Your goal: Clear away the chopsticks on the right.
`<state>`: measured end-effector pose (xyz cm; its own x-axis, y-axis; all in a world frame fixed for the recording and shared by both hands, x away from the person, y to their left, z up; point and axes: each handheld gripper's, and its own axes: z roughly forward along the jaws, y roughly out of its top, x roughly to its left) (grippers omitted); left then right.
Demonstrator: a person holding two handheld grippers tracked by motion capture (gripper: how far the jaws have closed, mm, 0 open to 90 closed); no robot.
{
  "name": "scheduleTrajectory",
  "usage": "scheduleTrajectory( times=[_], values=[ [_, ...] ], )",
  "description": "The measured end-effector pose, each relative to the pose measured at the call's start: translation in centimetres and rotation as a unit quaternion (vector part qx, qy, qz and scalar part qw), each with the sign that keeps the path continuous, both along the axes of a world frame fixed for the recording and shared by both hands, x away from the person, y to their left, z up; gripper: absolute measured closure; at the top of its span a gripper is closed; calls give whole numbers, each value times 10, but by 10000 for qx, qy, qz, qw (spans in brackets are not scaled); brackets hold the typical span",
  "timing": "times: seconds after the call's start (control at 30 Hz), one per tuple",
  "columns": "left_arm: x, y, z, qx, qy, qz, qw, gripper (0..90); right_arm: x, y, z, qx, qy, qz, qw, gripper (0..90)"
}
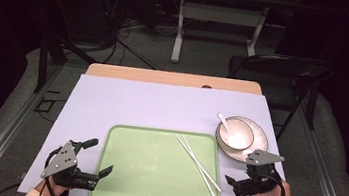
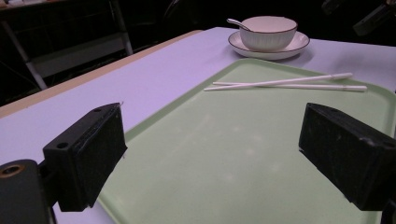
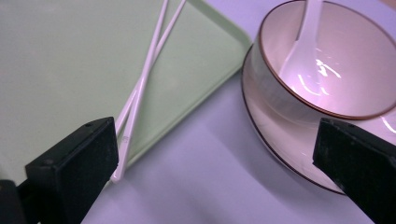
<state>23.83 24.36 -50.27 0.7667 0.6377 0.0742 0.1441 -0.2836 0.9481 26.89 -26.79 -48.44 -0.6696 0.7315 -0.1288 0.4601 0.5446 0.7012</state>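
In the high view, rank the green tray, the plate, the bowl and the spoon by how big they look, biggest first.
1. green tray
2. plate
3. bowl
4. spoon, partly inside the bowl, so its full length is unsure.

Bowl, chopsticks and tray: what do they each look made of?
The bowl looks like glazed ceramic: glossy off-white, bright highlights inside, a thin dark rim line. The chopsticks look like white plastic, smooth and slightly shiny; melamine cannot be ruled out. The tray looks like moulded plastic, pale green, with a dull satin sheen and a rounded raised rim.
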Motion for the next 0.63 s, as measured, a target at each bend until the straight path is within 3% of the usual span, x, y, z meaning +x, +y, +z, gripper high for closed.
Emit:
scheduleTrajectory(
  times=[0.33, 0.5, 0.63],
  values=[
    [0, 0, 0, -15, 0, -11, 10000, 71, -40, -25, -8, 303, -576, -29, 9979, 0],
    [0, 0, 0, -12, -8, -20, 10000, 72, -56, -30, -15, 415, -631, 49, 9971, 0],
    [0, 0, 0, -4, -12, -10, 10000, 72, -57, -31, -17, 302, -560, 24, 9980, 0]
  ],
)
